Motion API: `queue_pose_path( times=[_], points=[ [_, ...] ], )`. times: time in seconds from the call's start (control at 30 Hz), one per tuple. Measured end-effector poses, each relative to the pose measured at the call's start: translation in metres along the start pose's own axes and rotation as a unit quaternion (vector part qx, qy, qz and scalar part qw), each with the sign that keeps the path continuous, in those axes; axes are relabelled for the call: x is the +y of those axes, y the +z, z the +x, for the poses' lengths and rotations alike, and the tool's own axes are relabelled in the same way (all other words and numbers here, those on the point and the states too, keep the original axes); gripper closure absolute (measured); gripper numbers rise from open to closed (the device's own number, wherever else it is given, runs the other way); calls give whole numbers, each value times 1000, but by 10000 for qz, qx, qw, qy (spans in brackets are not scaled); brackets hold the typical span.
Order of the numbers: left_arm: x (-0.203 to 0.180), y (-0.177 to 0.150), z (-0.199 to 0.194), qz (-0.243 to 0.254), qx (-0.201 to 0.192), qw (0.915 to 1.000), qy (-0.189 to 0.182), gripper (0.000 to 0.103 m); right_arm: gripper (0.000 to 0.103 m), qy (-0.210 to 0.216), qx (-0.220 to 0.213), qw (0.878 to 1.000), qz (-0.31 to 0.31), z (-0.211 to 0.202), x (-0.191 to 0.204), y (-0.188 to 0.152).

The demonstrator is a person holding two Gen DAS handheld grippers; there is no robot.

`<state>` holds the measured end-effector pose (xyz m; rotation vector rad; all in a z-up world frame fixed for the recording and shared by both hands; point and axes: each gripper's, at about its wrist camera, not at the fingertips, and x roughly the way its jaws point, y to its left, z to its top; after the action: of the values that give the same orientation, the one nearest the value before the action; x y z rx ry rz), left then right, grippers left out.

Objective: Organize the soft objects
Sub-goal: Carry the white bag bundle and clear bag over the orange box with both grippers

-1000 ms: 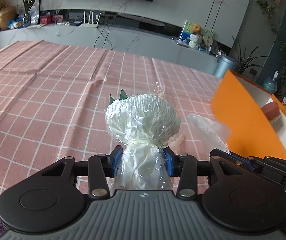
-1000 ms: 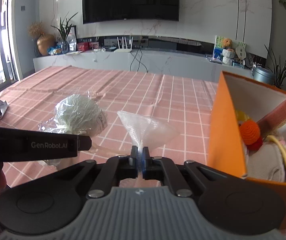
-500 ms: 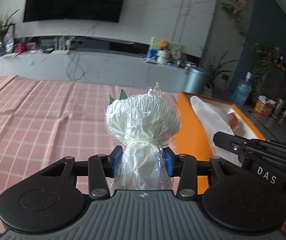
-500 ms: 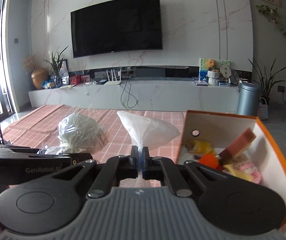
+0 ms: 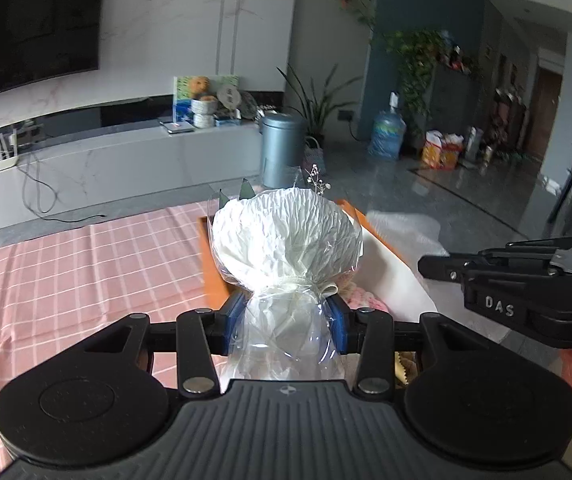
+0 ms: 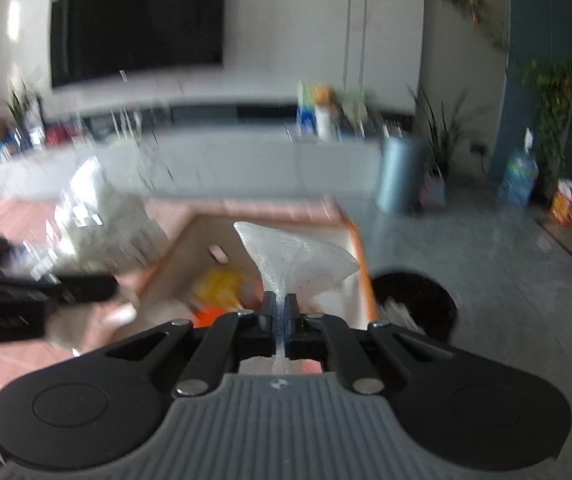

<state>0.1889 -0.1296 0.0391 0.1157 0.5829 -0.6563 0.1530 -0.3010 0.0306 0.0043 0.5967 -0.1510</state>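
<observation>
Nearest in the left wrist view, the left gripper [image 5: 286, 318] has its blue pads clamped on the clear cellophane neck of a white wrapped bundle [image 5: 286, 240], whose long axis runs away from the camera, crinkled round head at the far end, tied with a cord just past the pads. Only this view shows the bundle sharply; in the right wrist view it is a blurred white mass [image 6: 102, 216] at left. There the right gripper [image 6: 280, 312] has its jaws pressed together on the pinched neck of a bubble-wrap bag [image 6: 298, 260], which fans out wide away from the camera. Beyond both lies the orange box [image 6: 360, 248], open, with yellow and orange items inside that the left view hides; the bag hangs over the box's interior, the bundle over its near left edge, above the pink checked tablecloth [image 5: 66, 264]
</observation>
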Motion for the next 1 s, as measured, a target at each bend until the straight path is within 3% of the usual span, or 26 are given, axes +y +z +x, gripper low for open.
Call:
queue_pose_path(
  times=[0.13,0.4,0.7,1.0],
  points=[
    [-4,4,31,165,241,9996,-15,54,103,158,471,9988,50,31,-17,0],
    [9,16,67,205,479,9986,114,54,103,897,813,9926,-42,73,-6,9],
    [13,24,95,226,644,9977,13,54,103,515,976,9939,-54,129,-9,34],
    [14,20,116,163,828,9963,-151,54,103,229,1204,9925,33,151,-23,43]
  ],
)
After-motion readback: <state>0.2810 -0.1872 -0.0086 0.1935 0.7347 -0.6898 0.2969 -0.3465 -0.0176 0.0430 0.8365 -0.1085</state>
